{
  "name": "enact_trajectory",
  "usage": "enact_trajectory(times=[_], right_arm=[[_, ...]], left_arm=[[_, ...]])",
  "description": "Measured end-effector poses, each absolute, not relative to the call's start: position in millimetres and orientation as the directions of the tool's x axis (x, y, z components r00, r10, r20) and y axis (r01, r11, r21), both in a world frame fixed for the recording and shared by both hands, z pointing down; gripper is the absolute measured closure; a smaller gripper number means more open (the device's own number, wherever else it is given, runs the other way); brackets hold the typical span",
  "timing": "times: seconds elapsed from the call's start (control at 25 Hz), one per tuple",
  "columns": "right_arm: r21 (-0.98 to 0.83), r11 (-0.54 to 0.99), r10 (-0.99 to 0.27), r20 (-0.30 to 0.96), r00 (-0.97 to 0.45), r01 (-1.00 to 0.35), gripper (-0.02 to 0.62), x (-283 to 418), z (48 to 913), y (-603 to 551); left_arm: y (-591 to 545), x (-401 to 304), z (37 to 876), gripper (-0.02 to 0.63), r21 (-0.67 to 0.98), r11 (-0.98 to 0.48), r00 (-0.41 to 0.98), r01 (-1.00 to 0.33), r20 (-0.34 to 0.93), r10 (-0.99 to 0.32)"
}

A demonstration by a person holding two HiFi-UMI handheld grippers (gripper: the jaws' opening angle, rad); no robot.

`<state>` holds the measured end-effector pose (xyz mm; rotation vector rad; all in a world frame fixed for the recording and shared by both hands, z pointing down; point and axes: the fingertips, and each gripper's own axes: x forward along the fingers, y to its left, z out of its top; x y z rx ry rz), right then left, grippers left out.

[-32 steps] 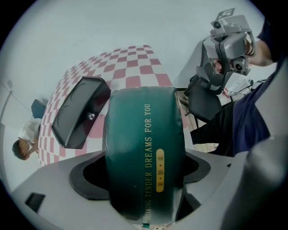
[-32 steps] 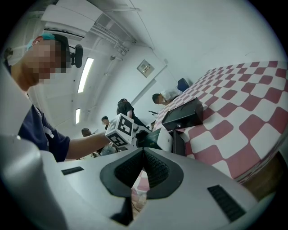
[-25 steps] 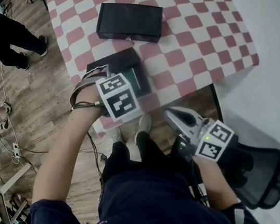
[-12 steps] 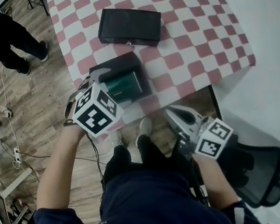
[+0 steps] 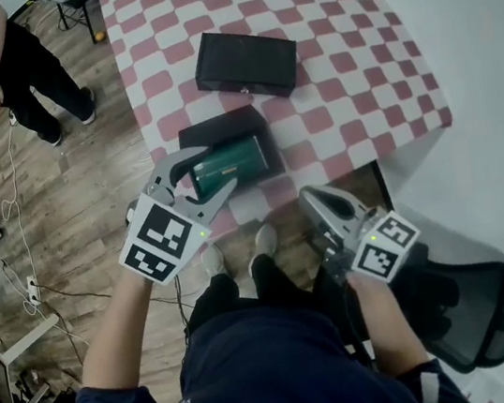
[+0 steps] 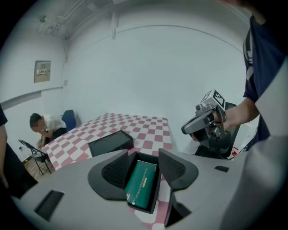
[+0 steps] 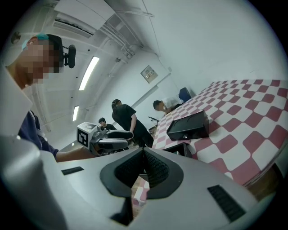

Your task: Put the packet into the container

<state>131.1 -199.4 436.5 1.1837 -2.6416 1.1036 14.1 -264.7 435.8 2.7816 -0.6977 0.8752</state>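
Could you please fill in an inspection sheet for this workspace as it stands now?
Surface: checkered table, cloth lying flat.
Job's things: green packet lies inside the open black container by the table's near edge.
Clutter: one black box farther back, apart from the container.
Grippers: left tool just short of the container, jaws apart and closing, nothing between them; right tool shut, empty, held low off the table.
Cables: white cable on the floor, left.
Surroundings: wooden floor; people standing left; black chair lower right.

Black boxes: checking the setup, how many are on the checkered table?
2. The far box lies mid-table; the open container, holding the green packet, sits at the near edge. None seem hidden.
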Motion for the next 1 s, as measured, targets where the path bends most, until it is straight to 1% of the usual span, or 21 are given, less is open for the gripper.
enact_trajectory(times=[0.24, 0.44, 0.64, 0.84, 1.0], right_arm=[[-0.555, 0.452, -0.672, 0.304, -0.675, -0.699, 0.578, 120, 420, -196], [-0.519, 0.447, -0.706, 0.296, -0.644, -0.729, 0.578, 110, 407, -192], [-0.482, 0.436, -0.746, 0.279, -0.605, -0.76, 0.578, 103, 391, -188], [-0.439, 0.429, -0.779, 0.263, -0.57, -0.789, 0.578, 95, 378, -181], [-0.414, 0.442, -0.784, 0.252, -0.567, -0.796, 0.578, 82, 368, -175]], left_arm=[[-243, -14, 405, 0.481, 0.081, -0.824, 0.767, -0.56, 0.425, -0.48], [-225, -41, 389, 0.543, 0.13, -0.797, 0.782, -0.59, 0.338, -0.524], [-207, -61, 382, 0.563, 0.158, -0.791, 0.792, -0.591, 0.297, -0.533], [-190, -75, 379, 0.574, 0.227, -0.786, 0.814, -0.575, 0.251, -0.523], [-181, -84, 379, 0.578, 0.272, -0.783, 0.827, -0.56, 0.232, -0.511]])
